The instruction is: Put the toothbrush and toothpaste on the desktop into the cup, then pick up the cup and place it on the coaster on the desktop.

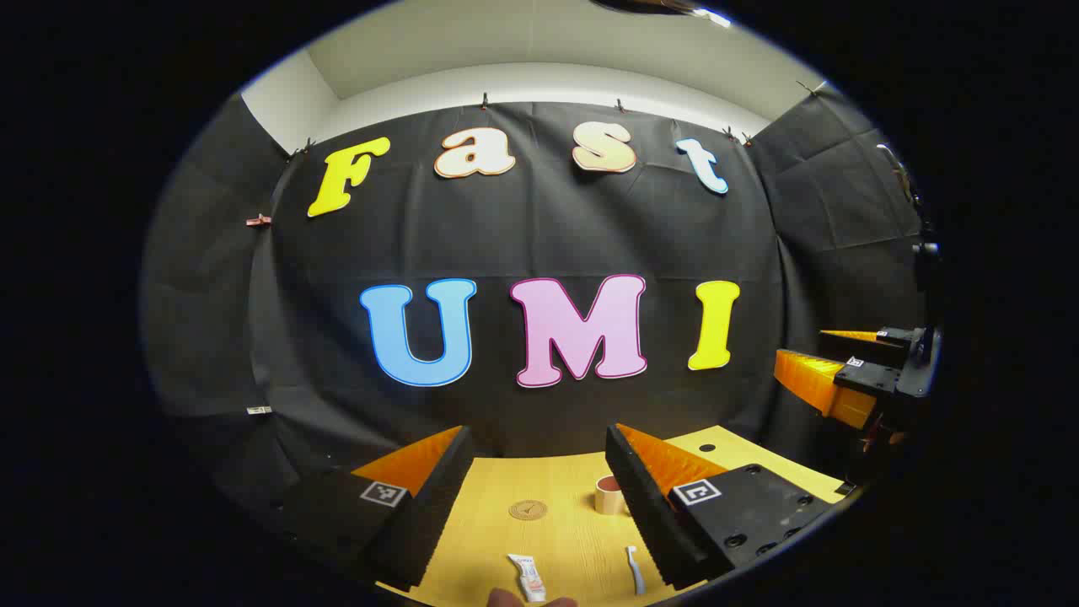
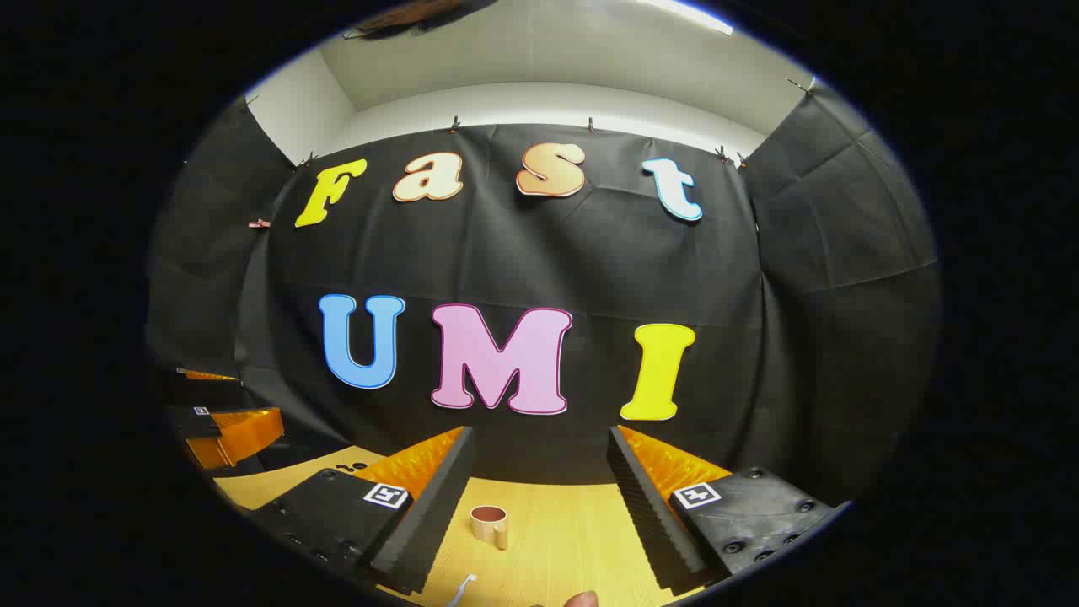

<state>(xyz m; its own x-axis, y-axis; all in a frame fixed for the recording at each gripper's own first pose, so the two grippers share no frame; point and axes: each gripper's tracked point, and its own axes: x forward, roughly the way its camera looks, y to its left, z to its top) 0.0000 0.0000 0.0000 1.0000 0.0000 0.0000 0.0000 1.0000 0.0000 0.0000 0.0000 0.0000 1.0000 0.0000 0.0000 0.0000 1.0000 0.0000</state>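
Where cloth hangs, wooden desktop.

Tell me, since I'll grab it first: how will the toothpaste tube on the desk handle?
The toothpaste tube looks small and flat, so probably light and unlikely to roll. Lying flat on the desk, it may slide when nudged and probably squashes under tight fingers.

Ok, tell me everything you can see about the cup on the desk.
The cup is small and beige or tan, with a reddish inside, open mouth up. It stands upright on the pale wood desktop. Something at its lower right side in the right gripper view may be a handle, too small to tell. It looks empty. Nothing touches it: the coaster lies to its left, the toothbrush and toothpaste nearer the camera. Material unclear.
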